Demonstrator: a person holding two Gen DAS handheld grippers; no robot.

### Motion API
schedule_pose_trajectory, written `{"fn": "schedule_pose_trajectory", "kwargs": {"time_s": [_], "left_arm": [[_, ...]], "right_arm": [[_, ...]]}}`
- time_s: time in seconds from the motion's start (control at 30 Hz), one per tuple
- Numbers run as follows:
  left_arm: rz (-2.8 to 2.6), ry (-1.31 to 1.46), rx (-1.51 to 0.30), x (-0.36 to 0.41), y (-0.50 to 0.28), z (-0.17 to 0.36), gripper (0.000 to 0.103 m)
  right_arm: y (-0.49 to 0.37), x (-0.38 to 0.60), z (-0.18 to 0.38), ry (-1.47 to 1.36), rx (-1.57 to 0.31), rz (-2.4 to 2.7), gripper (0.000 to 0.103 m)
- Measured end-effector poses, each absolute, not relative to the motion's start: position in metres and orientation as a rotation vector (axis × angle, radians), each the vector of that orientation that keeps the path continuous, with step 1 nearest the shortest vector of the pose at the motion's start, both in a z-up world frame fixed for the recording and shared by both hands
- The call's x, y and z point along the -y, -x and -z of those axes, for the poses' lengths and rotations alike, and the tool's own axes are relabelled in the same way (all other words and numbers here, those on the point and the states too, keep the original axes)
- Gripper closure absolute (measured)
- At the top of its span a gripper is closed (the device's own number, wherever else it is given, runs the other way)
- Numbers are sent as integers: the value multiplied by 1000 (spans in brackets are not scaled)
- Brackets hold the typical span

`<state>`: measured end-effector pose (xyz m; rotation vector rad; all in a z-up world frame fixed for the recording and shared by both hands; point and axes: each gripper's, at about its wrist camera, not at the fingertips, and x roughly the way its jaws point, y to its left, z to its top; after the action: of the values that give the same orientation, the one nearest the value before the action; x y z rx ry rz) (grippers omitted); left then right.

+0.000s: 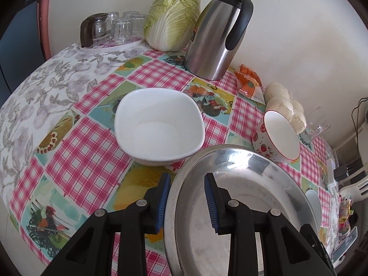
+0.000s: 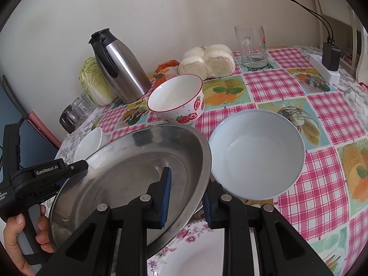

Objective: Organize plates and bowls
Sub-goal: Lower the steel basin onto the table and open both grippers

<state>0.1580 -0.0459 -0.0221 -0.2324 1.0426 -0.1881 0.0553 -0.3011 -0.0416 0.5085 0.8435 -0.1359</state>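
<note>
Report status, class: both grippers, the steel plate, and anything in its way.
Left gripper and right gripper each straddle the steel plate rim, jaws open. Plate tilted above floral plate. Pale blue bowl close beside.

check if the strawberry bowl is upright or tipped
Upright: the strawberry bowl sits on its base on the table, rim up, empty.

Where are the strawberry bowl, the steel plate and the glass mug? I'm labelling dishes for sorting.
strawberry bowl [image 2: 184,112], right wrist view, on its outer wall.
steel plate [image 2: 128,168], right wrist view, on its inner basin.
glass mug [image 2: 251,46], right wrist view, on its body beside the handle.
</note>
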Motion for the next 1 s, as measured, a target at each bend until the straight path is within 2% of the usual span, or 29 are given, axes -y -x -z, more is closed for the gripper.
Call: {"fn": "schedule_pose_trajectory", "kwargs": {"time_s": [0.4,1.0], "left_arm": [[191,223,-1044,52,-162,37,70],[137,137,-1098,59,-161,54,70]], "right_arm": [[-62,305,47,-505,-841,152,76],[-65,308,69,-519,-972,171,75]]}}
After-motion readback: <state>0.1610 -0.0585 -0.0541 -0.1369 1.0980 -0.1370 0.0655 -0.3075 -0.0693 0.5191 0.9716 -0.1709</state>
